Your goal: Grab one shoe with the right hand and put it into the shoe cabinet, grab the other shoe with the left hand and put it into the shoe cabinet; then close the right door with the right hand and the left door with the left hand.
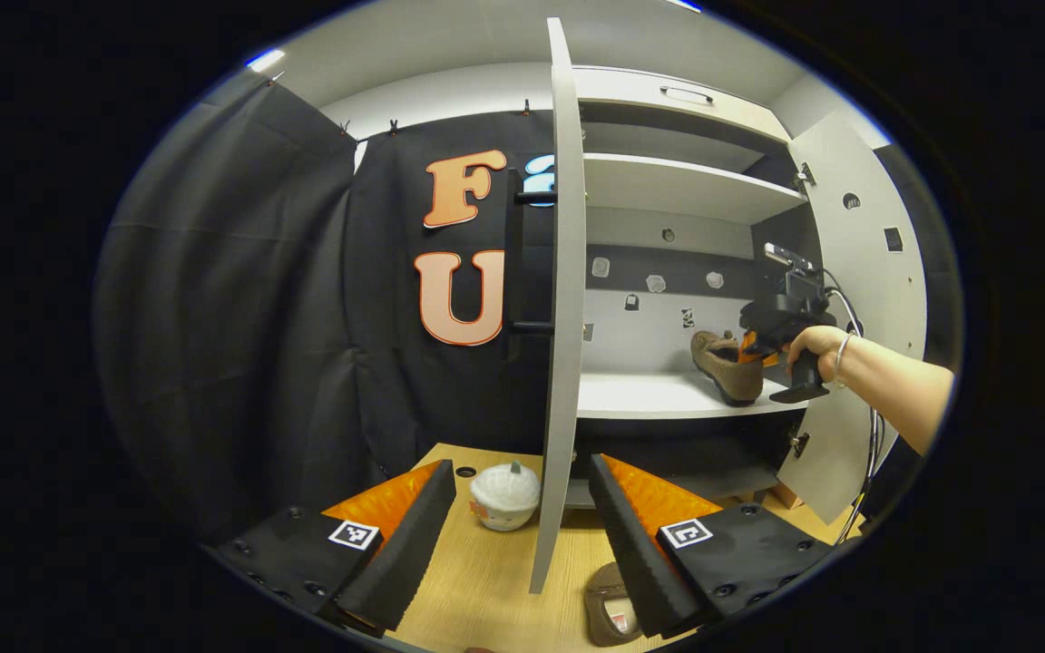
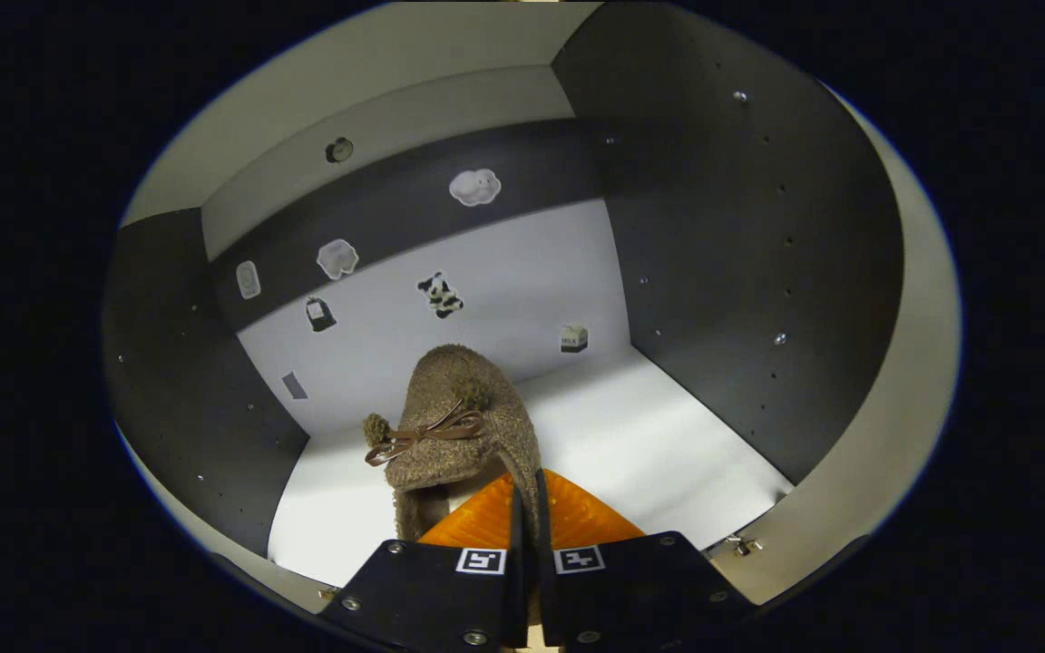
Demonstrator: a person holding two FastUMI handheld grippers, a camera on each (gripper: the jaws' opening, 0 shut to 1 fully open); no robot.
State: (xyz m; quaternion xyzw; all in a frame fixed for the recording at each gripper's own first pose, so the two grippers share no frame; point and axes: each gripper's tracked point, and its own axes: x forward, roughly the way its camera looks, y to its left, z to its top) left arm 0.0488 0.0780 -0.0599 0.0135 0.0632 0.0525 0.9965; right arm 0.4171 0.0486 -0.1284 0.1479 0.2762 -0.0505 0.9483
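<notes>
A brown fuzzy shoe [image 2: 459, 417] with a small bow is inside the cabinet, low over the white shelf [image 2: 668, 435]. My right gripper [image 2: 529, 481] is shut on the shoe's rear rim, which sits pinched between both fingers. In the left gripper view the same shoe [image 1: 727, 363] hangs tilted at the shelf [image 1: 649, 394], and a hand holds the right gripper [image 1: 752, 345] on it. The other brown shoe [image 1: 613, 612] lies on the wooden table [image 1: 486, 580], just below my left gripper [image 1: 521, 464], which is open with nothing between its fingers.
The cabinet's left door [image 1: 559, 317] stands open edge-on right in front of my left gripper. The right door [image 1: 858, 272] is swung open at the right. A small white pumpkin-shaped ornament [image 1: 504, 494] sits on the table by the left door. Stickers dot the cabinet's back wall [image 2: 504, 272].
</notes>
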